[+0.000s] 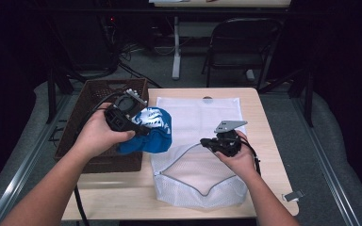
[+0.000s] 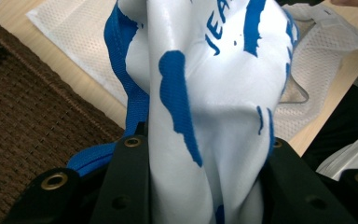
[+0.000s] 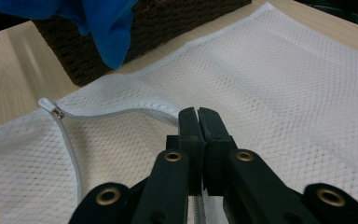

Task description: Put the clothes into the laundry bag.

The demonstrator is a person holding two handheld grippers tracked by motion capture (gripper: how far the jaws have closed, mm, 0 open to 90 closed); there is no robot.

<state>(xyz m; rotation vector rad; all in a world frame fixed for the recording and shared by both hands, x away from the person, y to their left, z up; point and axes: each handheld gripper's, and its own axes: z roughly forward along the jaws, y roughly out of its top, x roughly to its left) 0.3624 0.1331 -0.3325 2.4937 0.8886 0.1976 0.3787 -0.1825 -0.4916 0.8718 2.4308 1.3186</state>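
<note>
Left forearm enters from the lower left of the high view and angles up toward the middle; the left hand (image 1: 99,134) wraps the body of the left tool (image 1: 139,123), which is held above the counter's left edge, pointing toward the right. Its jaws are partly closed and clamped on a blue and white garment (image 1: 153,132); in the left gripper view the white printed cloth (image 2: 205,93) is pinched between the two black jaws and bulges out past them, hanging free of the counter. Directly behind and under this tool stands a brown woven basket (image 1: 99,99), at the counter's left side, with the garment hanging off its right rim. To the right of the left tool, a white mesh laundry bag (image 1: 202,117) lies flat on the wooden counter (image 1: 259,108), its zipped opening toward the person. The right forearm comes up from the lower right; the right hand (image 1: 238,157) holds the right tool (image 1: 206,142) low over the bag, pointing left, a grey plate on top. In the right gripper view its jaws are pressed together and nip the bag's zipper edge (image 3: 121,114), lifting it so that the mouth gapes; the zipper pull (image 3: 58,112) lies to the left of the jaws. The blue cloth (image 3: 107,28) hangs beyond this tool, above the bag's opening. A small clip (image 1: 293,195) lies near the counter's right front corner, well apart from the right tool. A folding chair (image 1: 242,44) stands on the floor beyond the counter.
</note>
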